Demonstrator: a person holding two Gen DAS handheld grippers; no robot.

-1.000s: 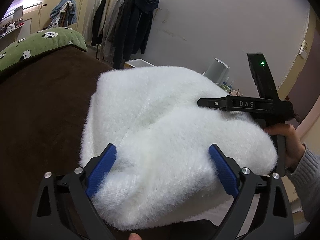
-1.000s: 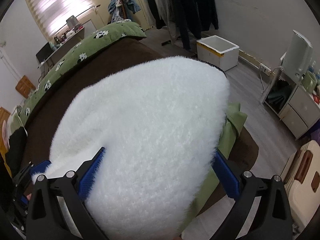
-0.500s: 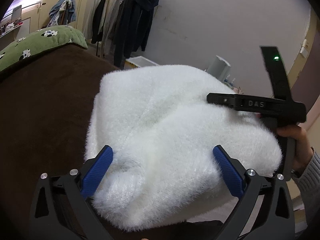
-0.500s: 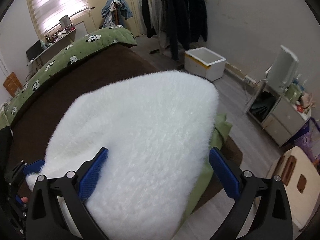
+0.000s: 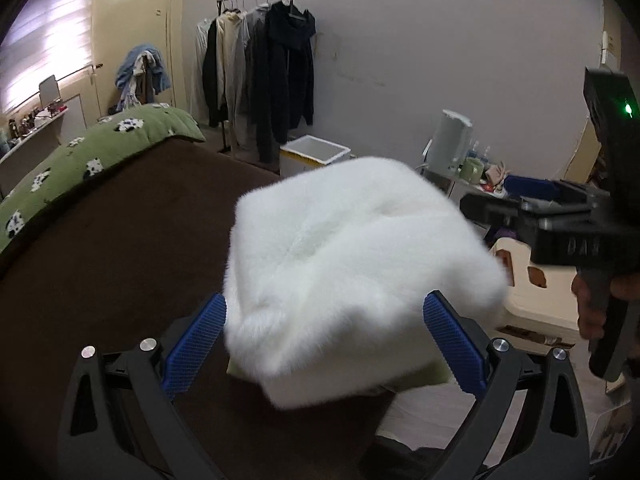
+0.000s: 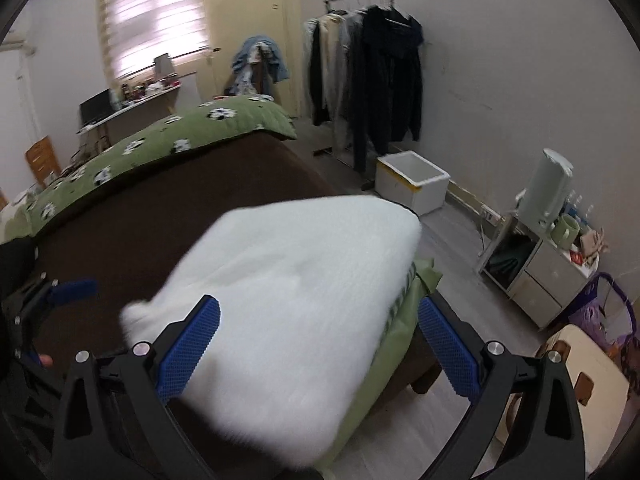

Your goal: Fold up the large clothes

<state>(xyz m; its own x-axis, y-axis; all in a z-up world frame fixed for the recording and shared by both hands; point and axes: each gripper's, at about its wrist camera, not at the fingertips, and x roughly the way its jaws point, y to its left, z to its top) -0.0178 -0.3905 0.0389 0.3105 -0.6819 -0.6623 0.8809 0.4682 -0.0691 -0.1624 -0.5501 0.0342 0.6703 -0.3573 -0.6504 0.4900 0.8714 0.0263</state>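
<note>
Right wrist only: green sheet [image 6: 400, 344] under white garment [image 6: 296, 300].

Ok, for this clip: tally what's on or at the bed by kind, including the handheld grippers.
White fluffy garment: 1, folded on the brown bed cover
Brown bed cover: 1
Green patterned quilt: 1
Grippers: 2, the left gripper and the right gripper, both open
Total: 5

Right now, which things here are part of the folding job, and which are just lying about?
Job: white garment; bed; left gripper; right gripper.

Lying about: clothes rack; white box; stool; mug.
</note>
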